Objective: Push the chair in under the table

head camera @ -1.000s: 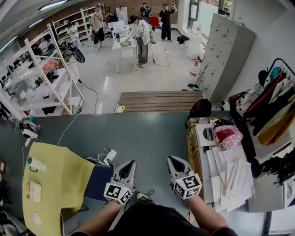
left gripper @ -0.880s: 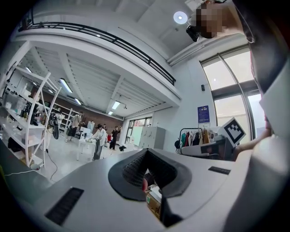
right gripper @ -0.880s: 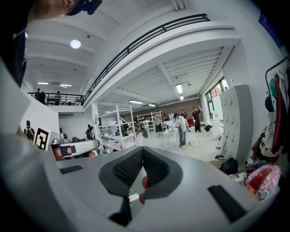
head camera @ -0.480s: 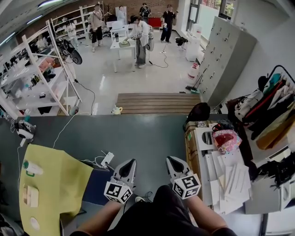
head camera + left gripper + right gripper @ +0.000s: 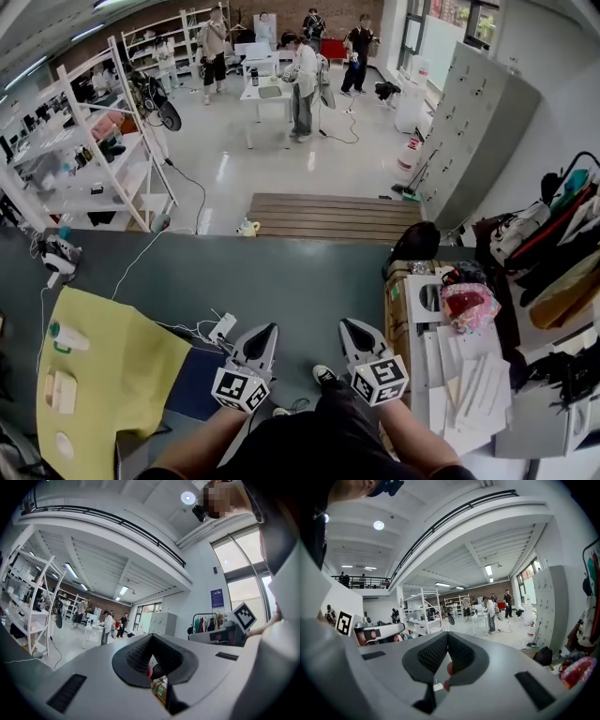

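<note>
Left gripper [image 5: 270, 330], right gripper [image 5: 345, 324]: jaws closed, empty. Blue item [image 5: 200, 382] half hidden under yellow cloth [image 5: 103, 375]; I can't identify it.

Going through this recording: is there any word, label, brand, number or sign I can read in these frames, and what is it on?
No text in any view can be read.
Blue sign on the wall: print too small to read.
Papers on the side table: blurred, unreadable.
Square markers on the cubes of the left gripper and right gripper: black-and-white patterns, no letters or numbers.
</note>
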`<state>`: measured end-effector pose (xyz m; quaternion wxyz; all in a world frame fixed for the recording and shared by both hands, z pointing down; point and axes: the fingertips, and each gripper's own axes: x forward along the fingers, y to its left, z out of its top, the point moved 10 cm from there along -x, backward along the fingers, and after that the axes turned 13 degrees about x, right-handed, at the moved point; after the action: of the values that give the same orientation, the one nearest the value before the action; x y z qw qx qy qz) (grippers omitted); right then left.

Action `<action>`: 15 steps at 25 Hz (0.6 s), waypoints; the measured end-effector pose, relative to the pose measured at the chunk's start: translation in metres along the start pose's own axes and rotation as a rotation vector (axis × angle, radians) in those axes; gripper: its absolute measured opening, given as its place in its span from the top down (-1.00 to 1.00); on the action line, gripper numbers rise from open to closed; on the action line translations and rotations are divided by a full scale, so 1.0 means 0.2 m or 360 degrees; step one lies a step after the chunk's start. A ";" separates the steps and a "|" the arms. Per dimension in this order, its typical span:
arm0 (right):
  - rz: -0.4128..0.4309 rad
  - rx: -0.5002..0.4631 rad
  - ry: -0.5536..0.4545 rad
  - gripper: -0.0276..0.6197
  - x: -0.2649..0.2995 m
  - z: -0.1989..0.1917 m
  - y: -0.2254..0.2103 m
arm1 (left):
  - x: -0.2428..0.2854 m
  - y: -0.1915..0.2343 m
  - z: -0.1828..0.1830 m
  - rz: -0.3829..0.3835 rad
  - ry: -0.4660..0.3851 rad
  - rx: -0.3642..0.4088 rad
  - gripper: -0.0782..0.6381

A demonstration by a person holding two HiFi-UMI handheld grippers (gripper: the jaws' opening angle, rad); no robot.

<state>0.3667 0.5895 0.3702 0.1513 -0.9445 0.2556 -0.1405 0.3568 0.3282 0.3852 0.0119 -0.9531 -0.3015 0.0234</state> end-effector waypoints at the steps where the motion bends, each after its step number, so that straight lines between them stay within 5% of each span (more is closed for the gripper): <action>1: 0.0018 -0.0001 0.0003 0.87 0.03 0.01 -0.02 | 0.03 0.01 0.00 0.0016 0.0002 0.0003 0.76; 15: 0.0381 -0.0042 0.0100 0.87 0.59 0.28 -0.44 | 0.49 0.13 0.02 0.0335 0.0035 0.0065 0.76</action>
<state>0.5236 0.6124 0.3729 0.1465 -0.9043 0.3729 -0.1475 0.4517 0.3641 0.3772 0.0322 -0.9792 -0.1991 0.0203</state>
